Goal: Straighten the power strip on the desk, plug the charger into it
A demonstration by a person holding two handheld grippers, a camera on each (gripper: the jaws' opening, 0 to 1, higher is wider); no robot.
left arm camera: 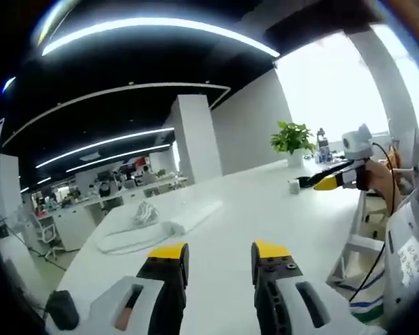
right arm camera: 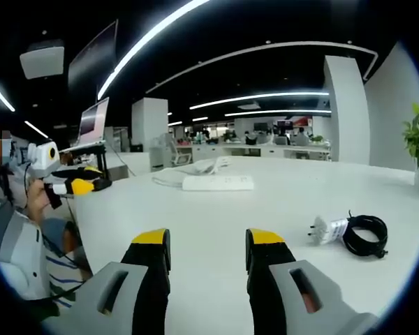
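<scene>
1. In the left gripper view, a potted green plant (left arm camera: 291, 139) stands at 2 o'clock, on the far edge of the white desk (left arm camera: 265, 202).
2. Just right of it I see a small bottle (left arm camera: 323, 146).
3. A white pillar (left arm camera: 195, 138) rises at 12 o'clock behind the desk.
4. A dark office chair (left arm camera: 61, 308) is at 8 o'clock, low beside the desk.
5. In the right gripper view, an open laptop (right arm camera: 91, 125) on a raised stand sits at 10 o'clock.

Left gripper (left arm camera: 220, 262) fingers apart over desk (left arm camera: 265, 202); power strip (left arm camera: 188, 216) ahead (cable coiled behind).
</scene>
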